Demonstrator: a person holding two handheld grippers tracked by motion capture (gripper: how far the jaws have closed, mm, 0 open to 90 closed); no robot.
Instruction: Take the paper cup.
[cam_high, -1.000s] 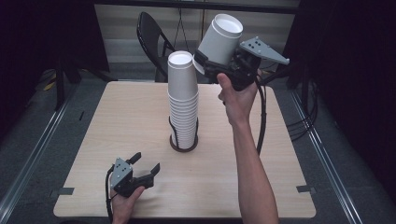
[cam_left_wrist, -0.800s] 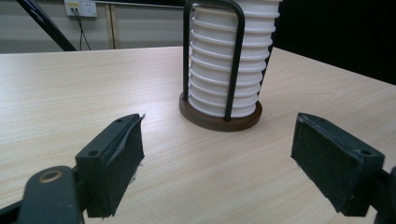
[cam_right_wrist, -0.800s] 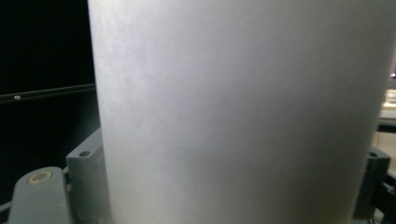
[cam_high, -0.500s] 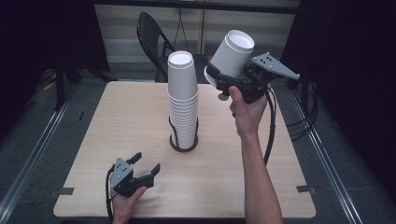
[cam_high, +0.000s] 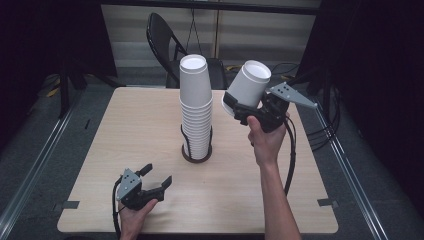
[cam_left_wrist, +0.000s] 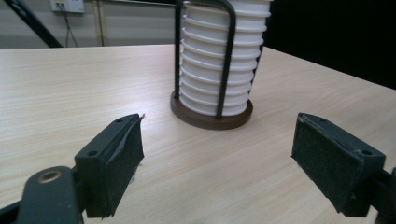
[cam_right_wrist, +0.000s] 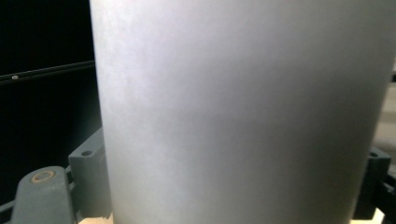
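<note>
Cup (cam_high: 247, 87) | clamped between right gripper (cam_high: 240, 108) jaws | tilted, beside stack (cam_high: 195, 110)

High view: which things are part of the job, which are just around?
In the job:
- cup, clamped in the right gripper
- cup stack in its holder
- left gripper, open, resting on the table

Just around:
- chair behind the table
- tape marks

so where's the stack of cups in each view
High view: the stack of cups stands mid-table in a dark holder, left of the cup in the right tongs.
Left gripper view: top centre, between the open tongs.
Right gripper view: the held cup blocks the scene.
Shared landmark: the holder's round base.
</note>
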